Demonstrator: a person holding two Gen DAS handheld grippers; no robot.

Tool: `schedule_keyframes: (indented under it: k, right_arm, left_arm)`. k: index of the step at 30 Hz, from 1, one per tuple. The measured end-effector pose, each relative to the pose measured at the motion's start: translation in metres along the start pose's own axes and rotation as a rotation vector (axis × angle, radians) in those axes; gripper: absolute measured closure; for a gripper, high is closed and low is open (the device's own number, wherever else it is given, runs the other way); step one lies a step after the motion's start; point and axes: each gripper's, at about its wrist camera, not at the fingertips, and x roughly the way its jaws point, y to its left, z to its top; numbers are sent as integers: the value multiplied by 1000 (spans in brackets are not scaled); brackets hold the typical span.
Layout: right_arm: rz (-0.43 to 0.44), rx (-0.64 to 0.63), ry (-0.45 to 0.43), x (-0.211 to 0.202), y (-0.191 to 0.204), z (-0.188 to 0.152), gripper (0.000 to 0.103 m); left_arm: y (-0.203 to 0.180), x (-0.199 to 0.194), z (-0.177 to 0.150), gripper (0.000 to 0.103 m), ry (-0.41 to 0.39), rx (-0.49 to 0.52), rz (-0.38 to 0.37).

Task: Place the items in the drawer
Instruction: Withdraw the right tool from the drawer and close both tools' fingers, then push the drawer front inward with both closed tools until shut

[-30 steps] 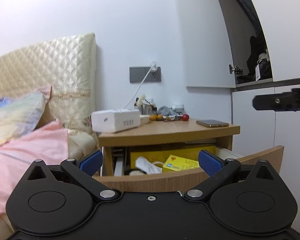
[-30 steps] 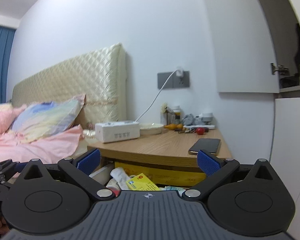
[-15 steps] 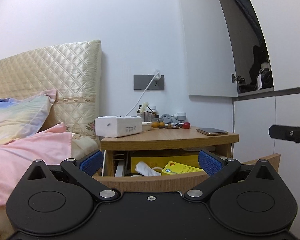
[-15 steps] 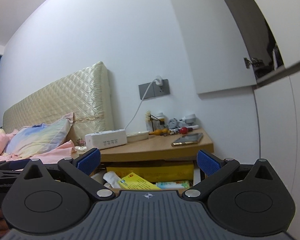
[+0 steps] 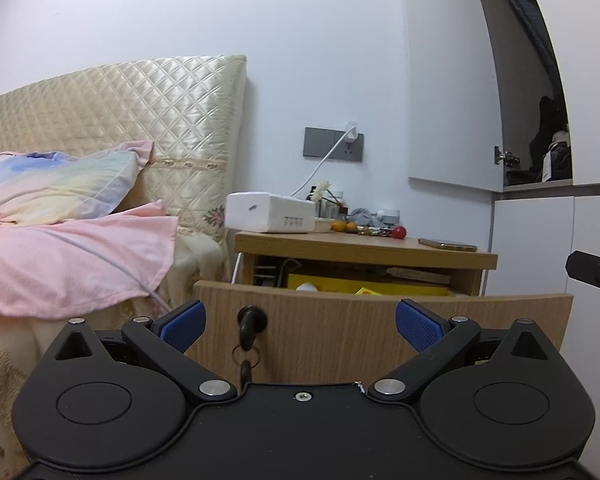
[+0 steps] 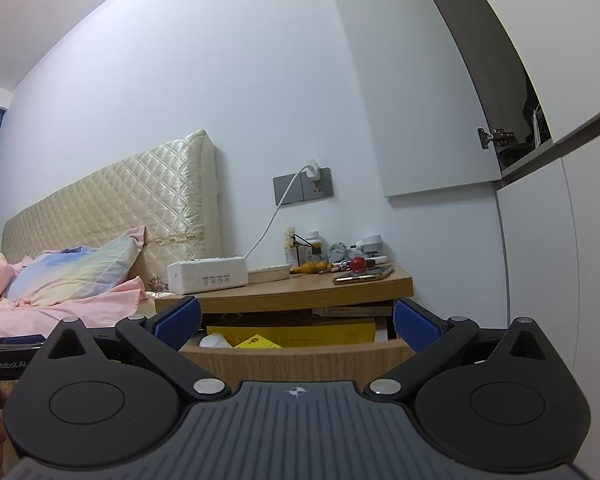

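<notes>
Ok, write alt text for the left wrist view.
An open left gripper faces the pulled-out wooden drawer of a bedside table, a key in its lock. A phone and white box sit on top, beside a bed.

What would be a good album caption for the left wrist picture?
Open left gripper faces the pulled-out bedside drawer, a key in its lock.

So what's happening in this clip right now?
A person holds two grippers in front of a bedside table. Its drawer is pulled open, with a yellow box and other things inside. The left gripper and the right gripper are both open and hold nothing. A phone, a white box and small clutter sit on the tabletop.
</notes>
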Motion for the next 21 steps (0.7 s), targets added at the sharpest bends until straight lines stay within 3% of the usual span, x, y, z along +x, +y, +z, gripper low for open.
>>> schedule_keyframes:
  k: [6, 8, 12, 16, 21]
  right_arm:
    - [-5, -7, -14, -4, 14, -8, 10]
    - [-4, -16, -20, -5, 18, -8, 18]
    - [-5, -4, 4, 1, 22, -9, 49]
    - [-16, 7, 19, 4, 25, -13, 61]
    - [-21, 7, 25, 4, 29, -16, 63]
  left_arm:
    - [4, -6, -3, 8, -3, -7, -18]
    - [3, -9, -3, 17, -3, 5, -20]
    - [6, -8, -3, 32, 8, 7, -28]
    - [10, -8, -4, 38, 10, 1, -29]
    - [12, -9, -6, 52, 14, 5, -36]
